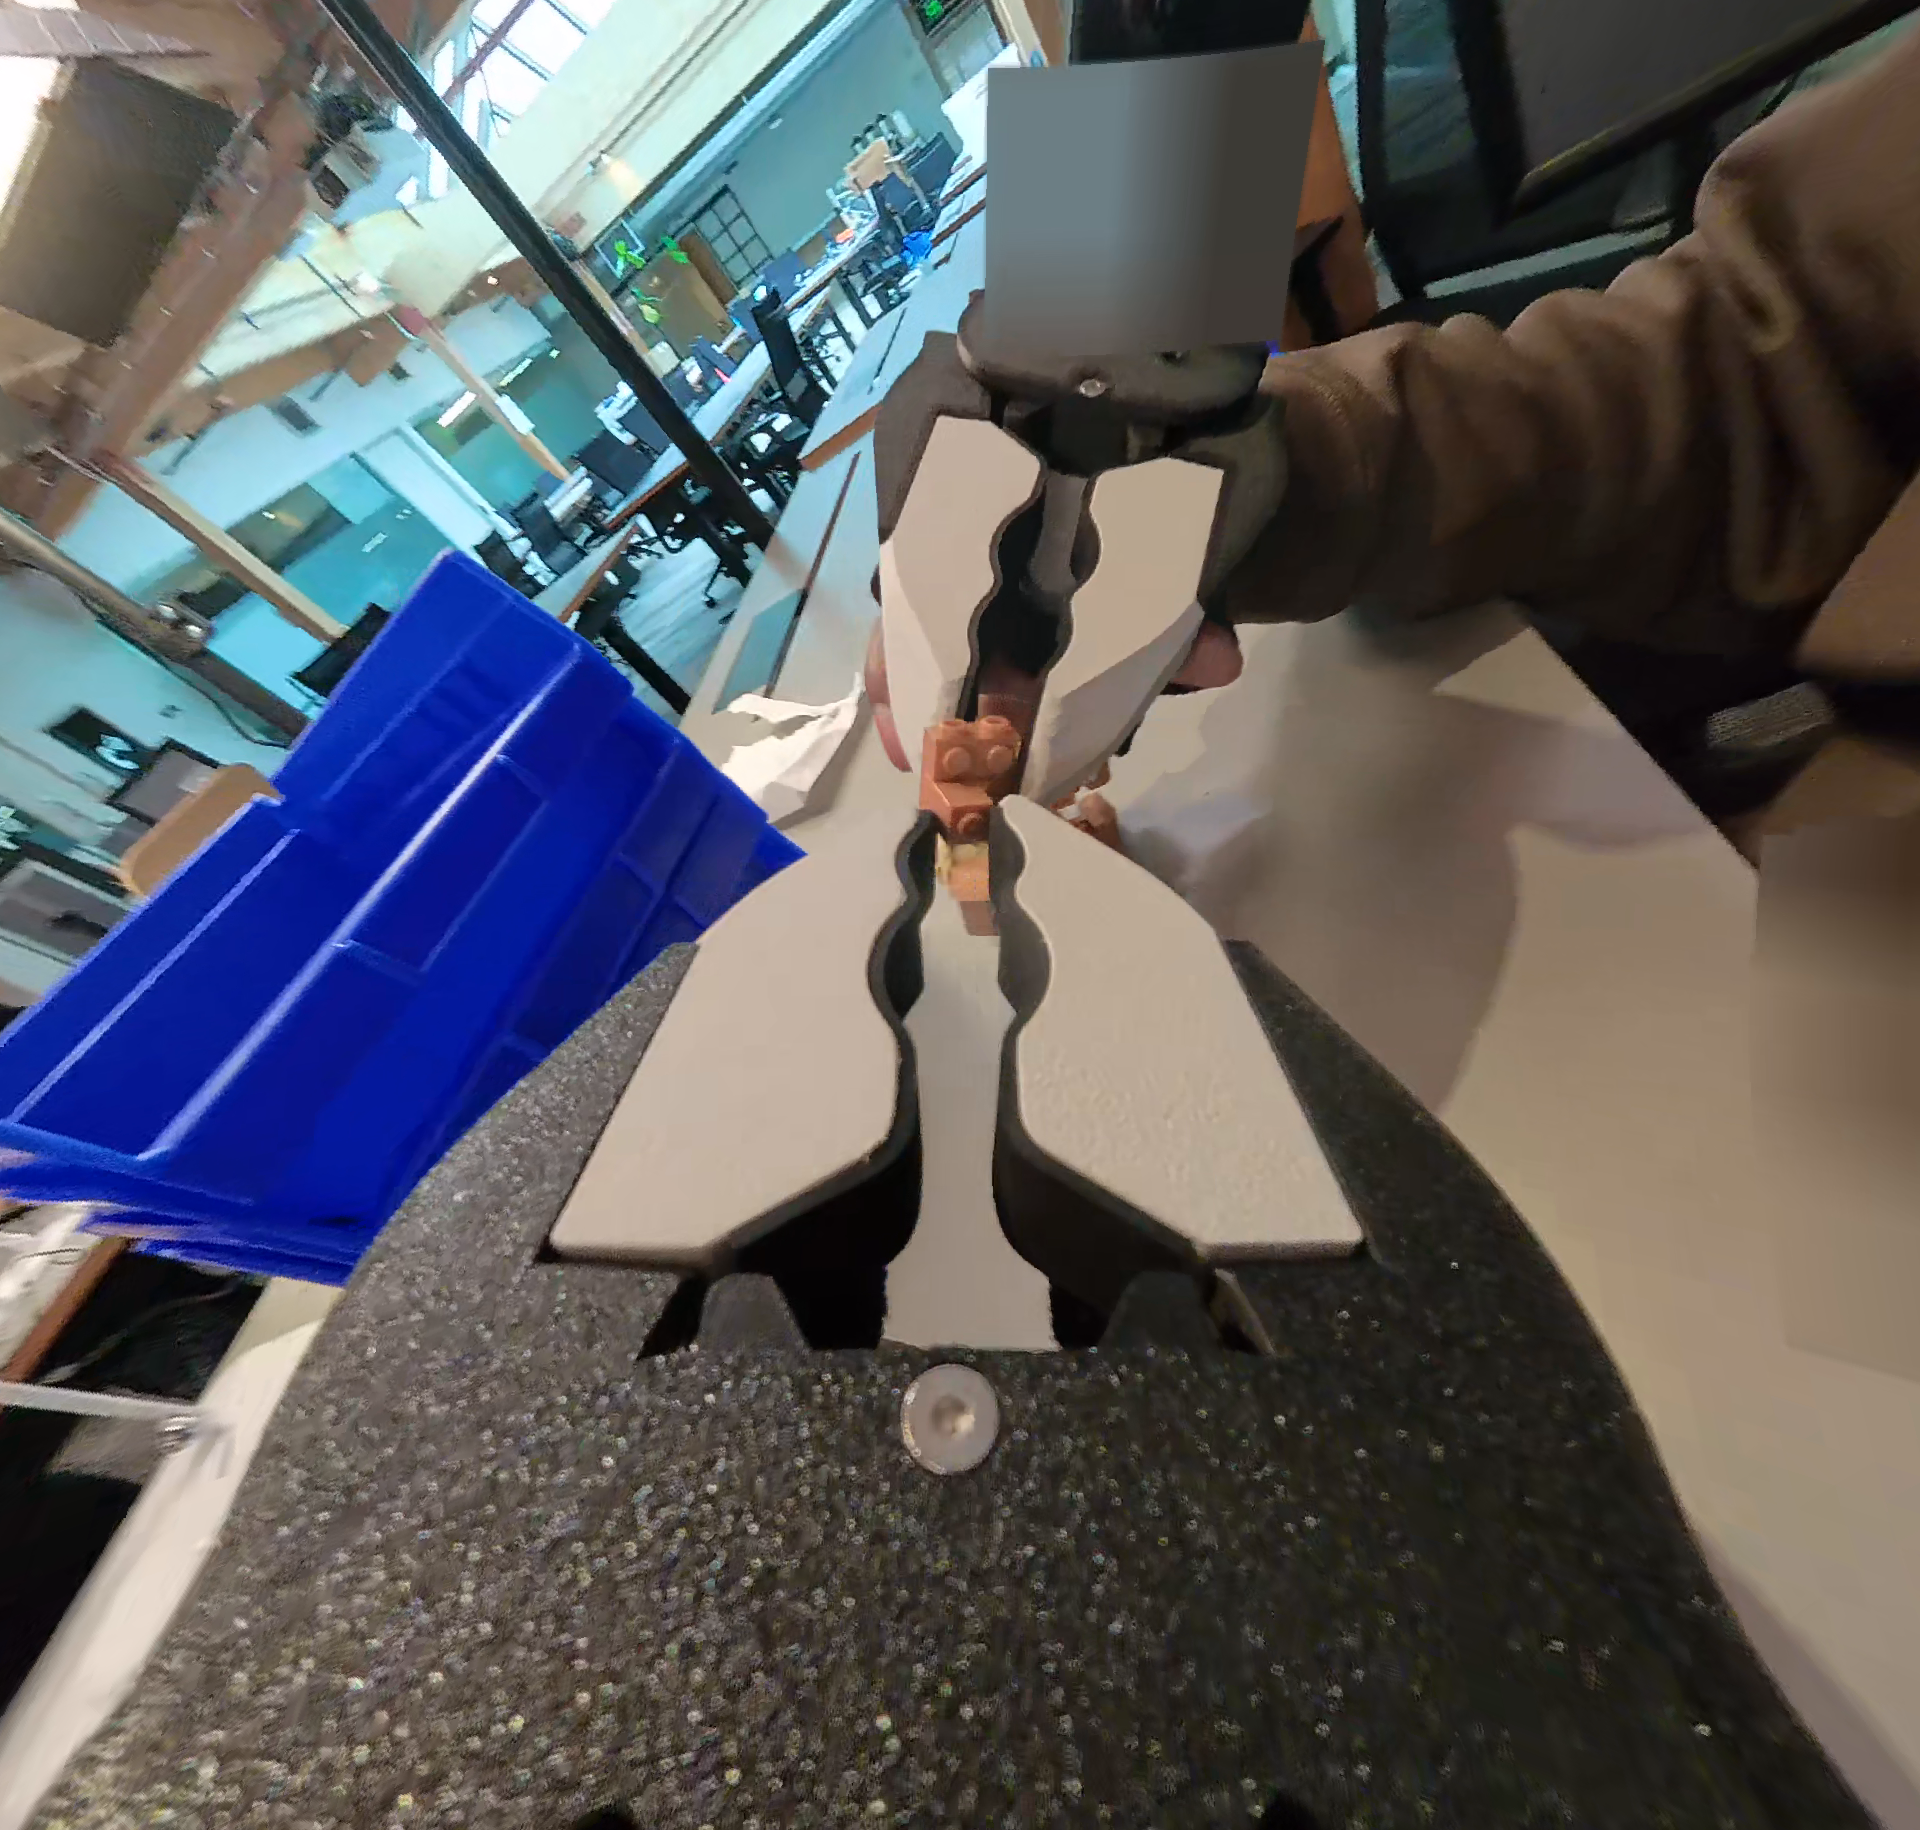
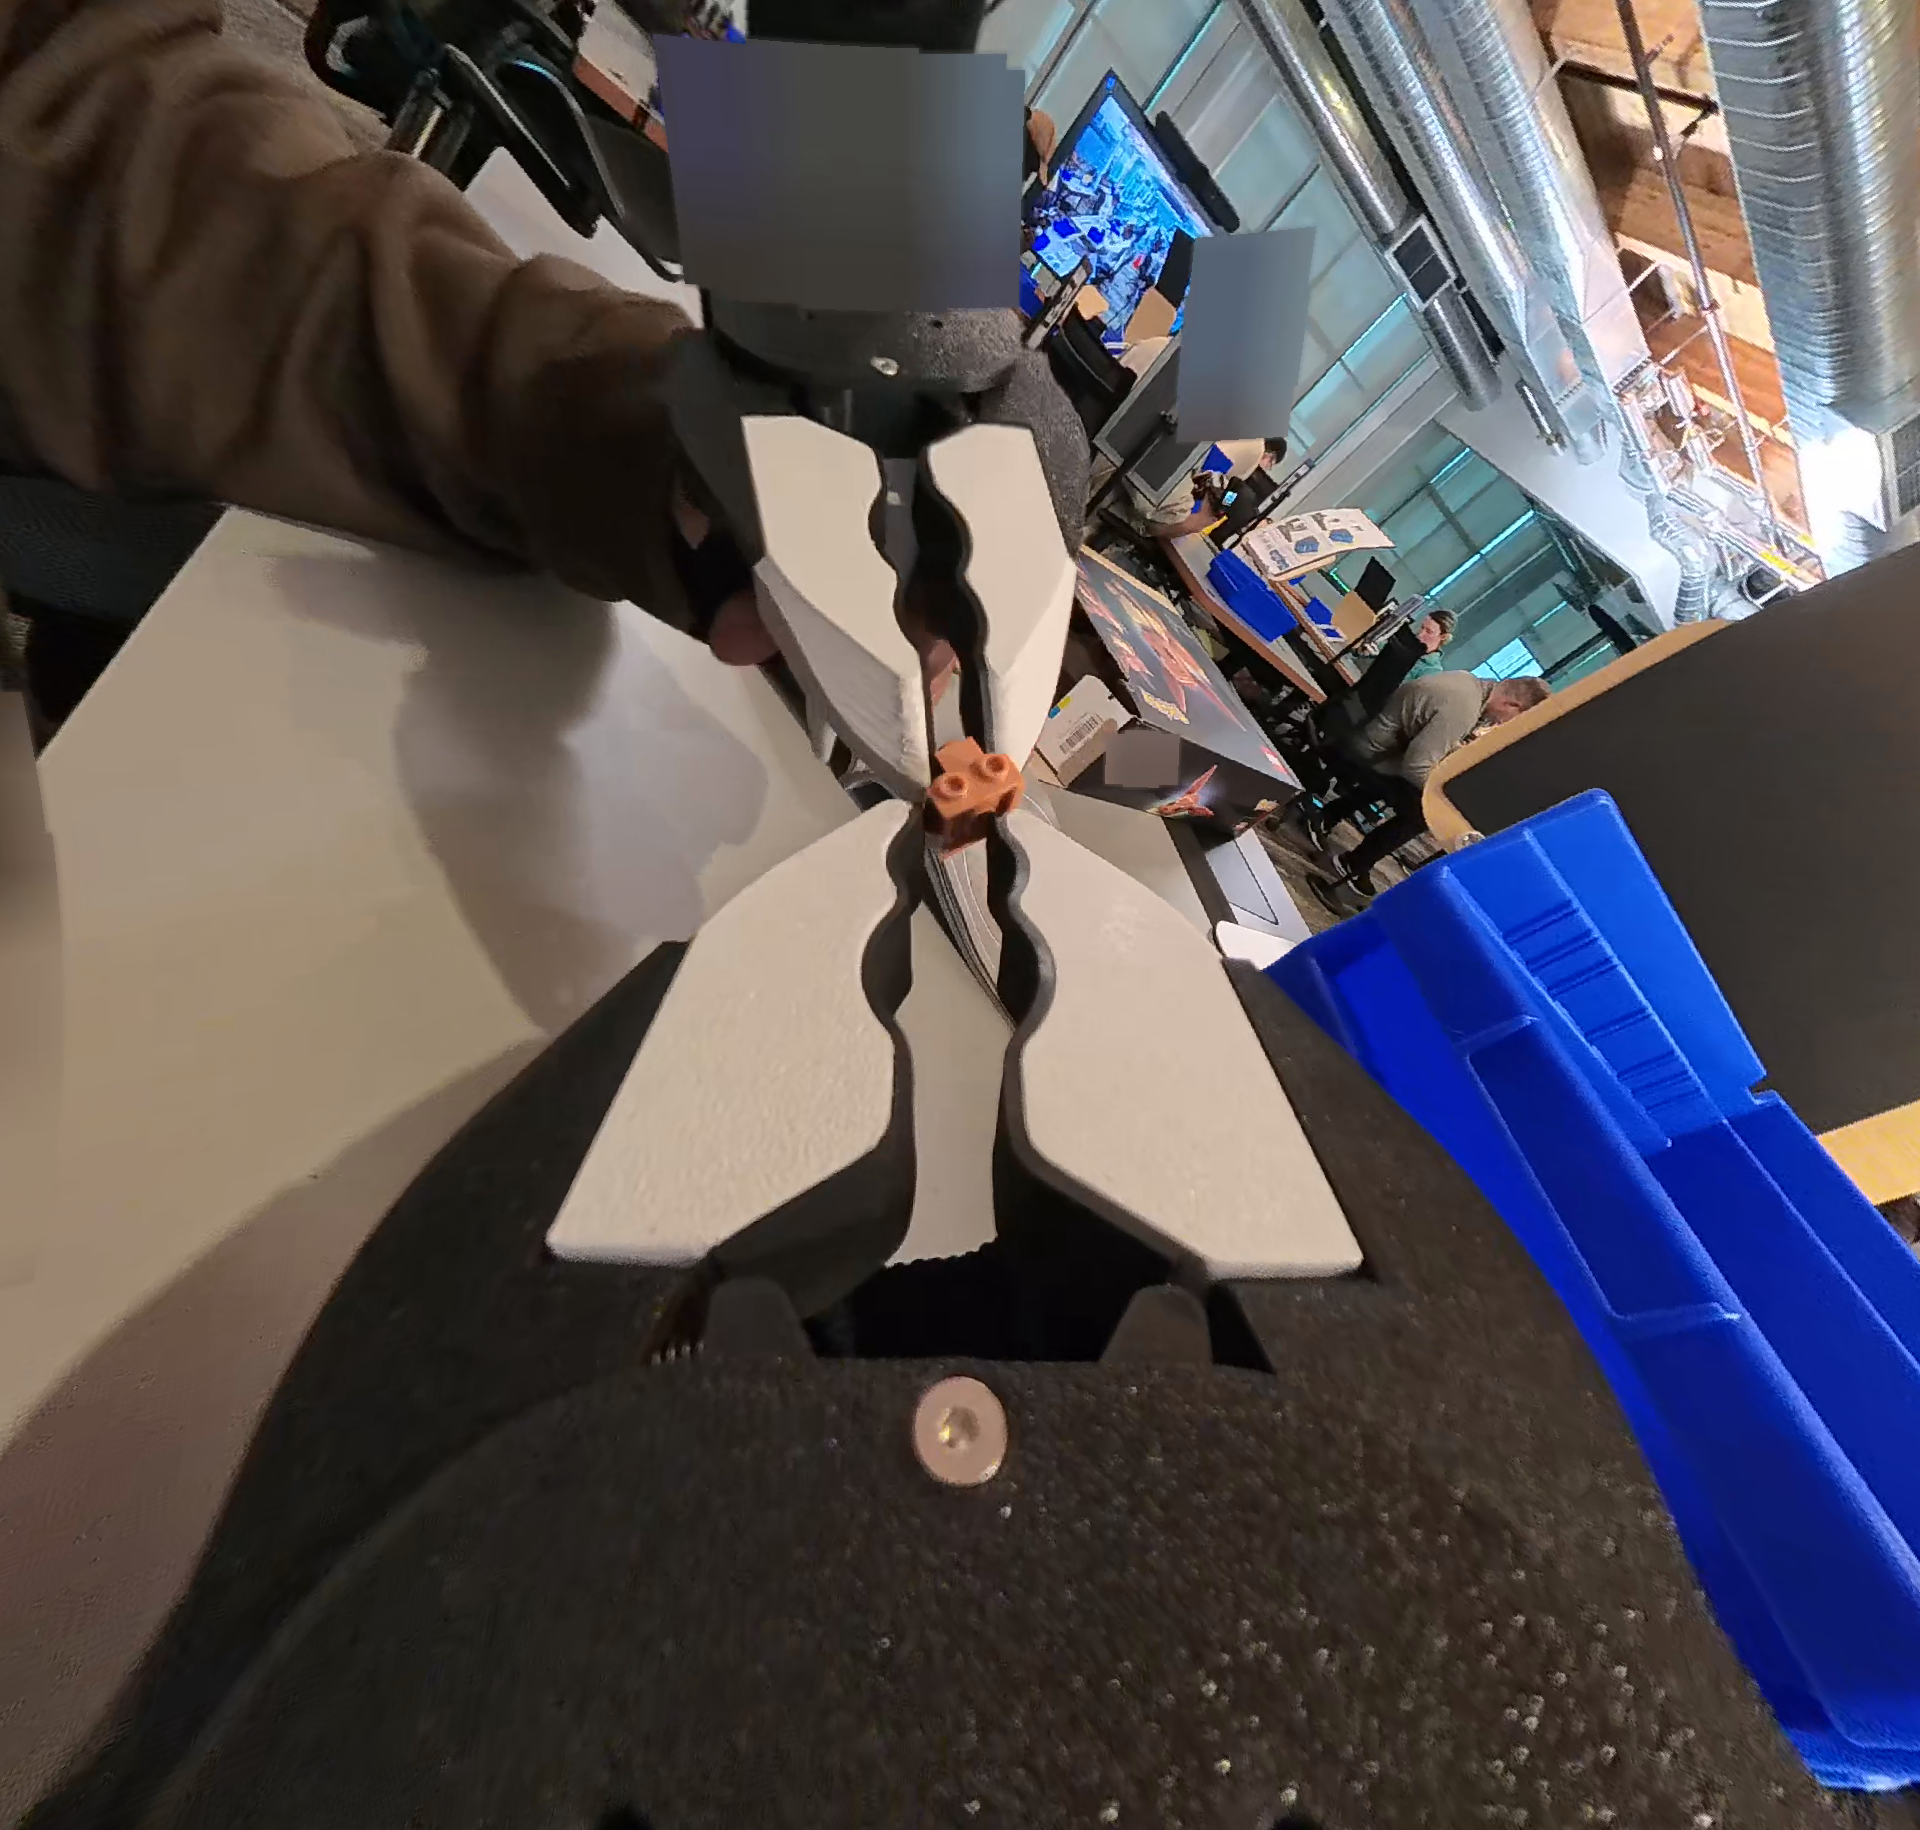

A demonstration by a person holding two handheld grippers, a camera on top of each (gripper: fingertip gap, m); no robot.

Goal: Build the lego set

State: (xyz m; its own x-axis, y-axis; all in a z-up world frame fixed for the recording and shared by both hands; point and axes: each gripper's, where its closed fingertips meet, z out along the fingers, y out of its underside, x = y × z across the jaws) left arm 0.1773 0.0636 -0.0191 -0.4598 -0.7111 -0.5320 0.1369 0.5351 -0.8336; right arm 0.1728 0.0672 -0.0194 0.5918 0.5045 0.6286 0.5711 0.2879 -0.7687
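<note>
The 2 grippers meet tip to tip above the white table (image 1: 1403, 949), and the small brown lego pieces sit right where they meet.

In the left wrist view, the left gripper (image 1: 954, 824) has its jaws almost closed, pinching a small lego build (image 1: 968, 850) – brown on top, with a pale bit lower down. The right gripper (image 1: 992, 741) comes at it from the far side. Its jaws are nearly closed too, squeezing a brown lego brick (image 1: 975, 750) with 2 round studs showing. This brick sits right on top of the build and touches it. I cannot tell if the 2 are snapped together.

In the right wrist view, the right gripper (image 2: 964, 824) holds the same brown lego brick (image 2: 974, 788) at its tips, and the left gripper (image 2: 961, 757) pushes in from the far side.

A person's brown sleeve (image 1: 1558, 409) reaches in behind the right gripper, and fingertips (image 1: 1210, 653) show beside it.

A blue bin (image 1: 395, 928) stands left of the lego build, near it but not touching. A crumpled white paper (image 1: 790, 741) lies on the table between the bin and the build. A dark printed box (image 2: 1174, 679) lies past the grippers – farther back on the table.
</note>
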